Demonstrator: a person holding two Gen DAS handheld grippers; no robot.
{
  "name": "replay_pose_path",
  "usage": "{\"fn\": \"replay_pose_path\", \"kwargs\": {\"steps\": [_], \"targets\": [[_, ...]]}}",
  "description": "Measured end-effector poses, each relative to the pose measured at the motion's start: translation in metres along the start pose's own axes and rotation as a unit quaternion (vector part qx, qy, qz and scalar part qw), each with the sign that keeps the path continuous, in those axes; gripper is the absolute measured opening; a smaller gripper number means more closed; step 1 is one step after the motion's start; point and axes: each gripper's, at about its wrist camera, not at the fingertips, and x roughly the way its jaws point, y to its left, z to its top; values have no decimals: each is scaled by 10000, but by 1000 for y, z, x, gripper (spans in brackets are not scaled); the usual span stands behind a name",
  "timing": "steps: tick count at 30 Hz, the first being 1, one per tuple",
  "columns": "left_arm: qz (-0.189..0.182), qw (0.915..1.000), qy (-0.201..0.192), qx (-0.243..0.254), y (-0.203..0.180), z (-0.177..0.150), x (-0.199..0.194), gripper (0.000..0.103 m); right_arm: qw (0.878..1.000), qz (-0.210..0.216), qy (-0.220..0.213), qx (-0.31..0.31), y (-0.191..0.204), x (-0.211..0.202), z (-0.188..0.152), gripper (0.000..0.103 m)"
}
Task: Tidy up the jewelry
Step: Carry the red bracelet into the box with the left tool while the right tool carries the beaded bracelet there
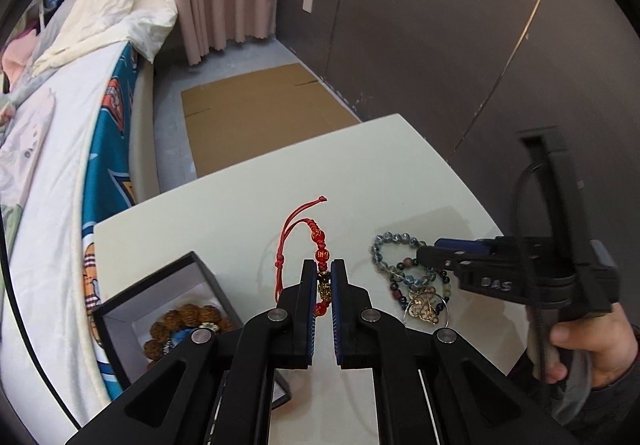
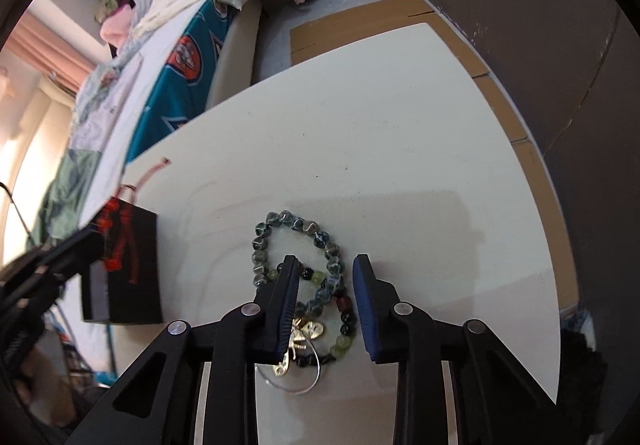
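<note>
Bottom centre of the left wrist view, the left gripper [image 1: 323, 277] is clenched on a red cord bracelet [image 1: 318, 245], its beads pinched between the blue pads and the knotted cord tails rising free toward mid-frame, apparently lifted clear of the white counter [image 1: 240, 213]. At lower left an open black gift box [image 1: 160, 285] already holds a brown bead bracelet [image 1: 188, 319], which suggests the red piece is headed the same way. At right, a hand [image 1: 588, 349] grips the handle of the right gripper [image 1: 430, 259], lowered onto a pile made up of a grey-blue bead bracelet [image 1: 390, 249], a dark multicoloured strand and a gold charm [image 1: 424, 303]. A bed with a teal blanket fills the left edge.

In the right wrist view, the right gripper [image 2: 326, 263] sits bottom centre, its jaws straddling the grey-blue bead bracelet [image 2: 296, 241] and the green-and-black strand; a gap shows beside the right pad, so no grasp is made yet. The gold charm [image 2: 304, 333] and a thin wire hoop [image 2: 304, 377] lie beneath the left finger. The red cord bracelet [image 2: 116, 241] hangs blurred at left before the box.
</note>
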Motion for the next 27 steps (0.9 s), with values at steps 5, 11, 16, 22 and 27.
{"fn": "replay_pose_path", "kwargs": {"steps": [5, 11, 16, 22, 27], "targets": [[-84, 9998, -138, -127, 10, -2, -21, 7, 9998, -202, -15, -71, 4, 3, 3, 12], [-95, 9990, -363, -238, 24, -6, -50, 7, 9982, 28, -517, -308, 23, -33, 4, 11], [-44, 9985, -417, -353, 38, -13, -64, 7, 9951, 212, -832, -496, 46, -62, -3, 11], [77, 9980, -410, -470, 55, -23, -76, 7, 9916, 349, -1065, -647, 77, -83, -5, 11], [3, 9974, -383, -603, 67, -29, -79, 8, 9881, 502, -1183, -844, 109, -94, -11, 11]]}}
